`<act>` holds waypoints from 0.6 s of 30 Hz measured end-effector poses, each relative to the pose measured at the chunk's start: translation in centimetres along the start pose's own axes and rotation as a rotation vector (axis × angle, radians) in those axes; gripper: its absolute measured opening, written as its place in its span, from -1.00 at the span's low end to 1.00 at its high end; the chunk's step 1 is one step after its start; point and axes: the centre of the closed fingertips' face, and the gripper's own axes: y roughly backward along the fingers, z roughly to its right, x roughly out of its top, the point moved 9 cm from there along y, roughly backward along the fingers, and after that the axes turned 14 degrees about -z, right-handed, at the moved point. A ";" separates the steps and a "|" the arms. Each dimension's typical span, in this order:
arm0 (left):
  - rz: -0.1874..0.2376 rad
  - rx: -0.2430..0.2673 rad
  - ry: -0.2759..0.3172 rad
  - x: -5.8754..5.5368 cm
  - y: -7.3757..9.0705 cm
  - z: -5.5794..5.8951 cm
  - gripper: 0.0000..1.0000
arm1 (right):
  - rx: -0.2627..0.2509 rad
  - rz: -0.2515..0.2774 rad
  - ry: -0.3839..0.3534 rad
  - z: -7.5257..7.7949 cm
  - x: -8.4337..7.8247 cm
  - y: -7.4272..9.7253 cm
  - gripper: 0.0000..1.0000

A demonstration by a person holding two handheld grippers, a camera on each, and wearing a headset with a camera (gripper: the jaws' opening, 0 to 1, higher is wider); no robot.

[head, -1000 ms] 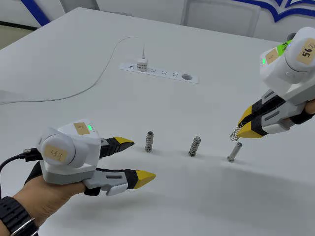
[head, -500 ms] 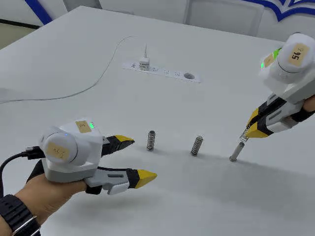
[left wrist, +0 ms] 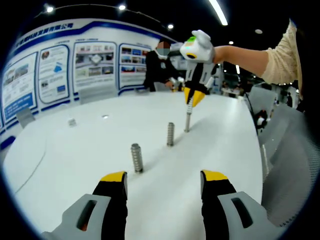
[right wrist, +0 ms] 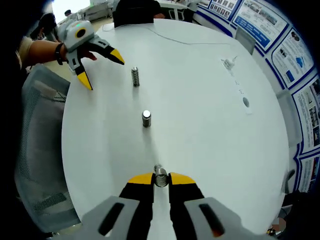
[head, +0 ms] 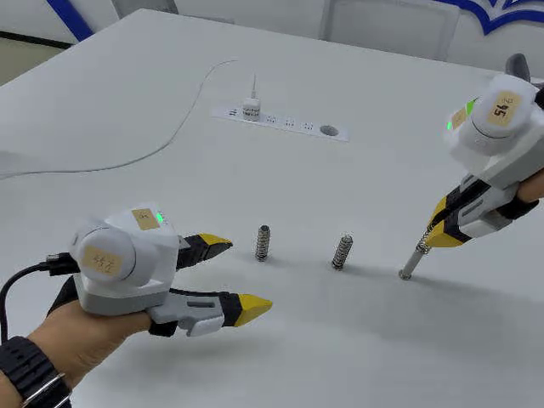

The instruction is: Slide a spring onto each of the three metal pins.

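Done: left pin [head: 263, 242], middle pin [head: 342, 252] carry springs. Right gripper [head: 432, 240] pinches last spring [right wrist: 160, 176] atop third pin [head: 409, 266], 3 o'clock of middle pin. Left gripper [head: 246, 274] spread, idle.

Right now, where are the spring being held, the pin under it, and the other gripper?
spring [right wrist: 159, 176]: right gripper view, top coil between the jaws.
pin [head: 409, 267]: head view, bare lower shaft.
left gripper [head: 247, 273]: head view, midway between the tips of its open jaws.

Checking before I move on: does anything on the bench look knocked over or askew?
Nothing stands out. Two sprung pins stand upright; the right gripper holds the third spring on top of the last pin, also upright.
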 end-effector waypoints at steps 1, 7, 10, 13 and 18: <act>-0.001 0.000 -0.001 0.0 0.0 0.0 0.19 | 0.000 -0.001 0.001 0.0 0.0 -0.1 -0.76; -0.002 0.002 0.002 0.0 0.0 0.0 0.19 | 0.007 -0.005 -0.006 0.1 0.1 -1.1 -0.76; -0.003 0.003 0.002 0.0 0.0 0.0 0.19 | 0.011 -0.008 -0.013 0.1 0.1 -1.7 -0.76; -0.004 0.004 0.005 0.0 0.0 0.0 0.19 | 0.014 -0.009 -0.021 0.0 0.2 -2.4 -0.76; -0.005 0.003 0.005 0.0 -0.1 0.1 0.19 | 0.013 -0.003 -0.037 0.1 0.4 -3.3 -0.76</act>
